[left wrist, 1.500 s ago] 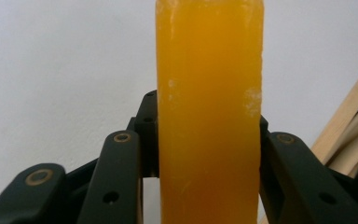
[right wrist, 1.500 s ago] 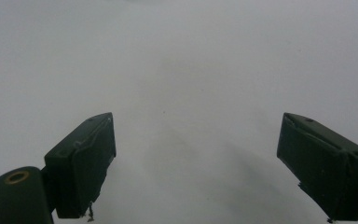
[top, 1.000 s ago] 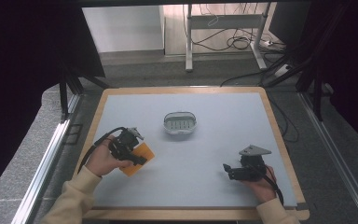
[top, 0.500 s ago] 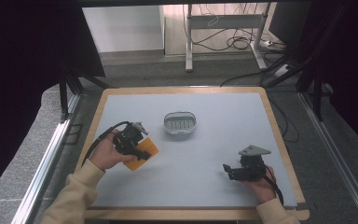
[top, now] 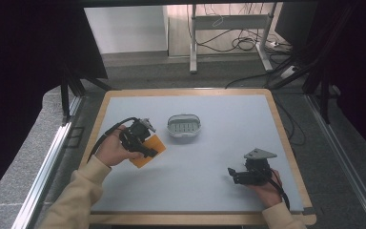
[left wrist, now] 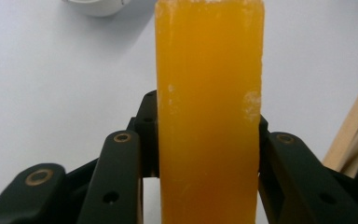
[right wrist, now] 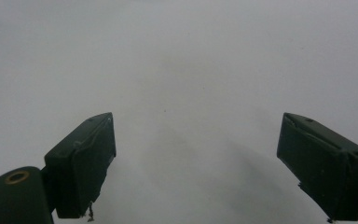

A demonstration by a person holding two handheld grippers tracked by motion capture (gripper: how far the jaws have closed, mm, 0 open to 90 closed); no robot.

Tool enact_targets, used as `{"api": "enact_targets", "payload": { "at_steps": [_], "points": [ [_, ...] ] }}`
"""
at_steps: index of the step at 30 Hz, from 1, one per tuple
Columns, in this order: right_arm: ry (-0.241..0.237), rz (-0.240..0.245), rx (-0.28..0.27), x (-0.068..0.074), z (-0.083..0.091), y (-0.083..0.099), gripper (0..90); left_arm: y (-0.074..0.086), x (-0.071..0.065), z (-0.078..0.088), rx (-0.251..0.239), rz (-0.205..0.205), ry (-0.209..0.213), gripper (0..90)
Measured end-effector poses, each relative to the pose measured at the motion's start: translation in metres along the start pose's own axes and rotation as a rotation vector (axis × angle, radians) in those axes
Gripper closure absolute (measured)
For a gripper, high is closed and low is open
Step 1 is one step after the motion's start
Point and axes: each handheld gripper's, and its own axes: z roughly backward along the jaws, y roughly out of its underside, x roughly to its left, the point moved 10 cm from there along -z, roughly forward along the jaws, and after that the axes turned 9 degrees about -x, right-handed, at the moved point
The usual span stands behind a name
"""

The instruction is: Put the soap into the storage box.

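My left tool (top: 145, 145) clamps an orange soap bar (top: 148, 151) over the bench (top: 209, 191), near a white soap dish (top: 184, 126); my right tool (top: 238, 175) rests well apart, its jaws spread wide with nothing between them.

From above, your left hand-held gripper (top: 148, 149) is clamped on an orange block (top: 147, 150), which sits tilted at the left side of the bench (top: 219, 210), with your hand (top: 110, 151) wrapped around the gripper's body and its cable looping out to the left. Just beyond and to the right of the block sits a small white basket (top: 184, 126), apart from it. Your right hand-held gripper (top: 232, 173) rests low near the bench's right front corner, well away from both, pointing left, with its grey three-cornered plate on top.
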Motion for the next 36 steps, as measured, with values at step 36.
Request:
{"api": "enact_targets", "payload": {
  "at_steps": [36],
  "points": [
    [0.002,-0.004,0.003,0.001,-0.001,0.000,11.8,-0.029,0.018,-0.015,-0.001,-0.065,0.019,61.9]
  ]
}}
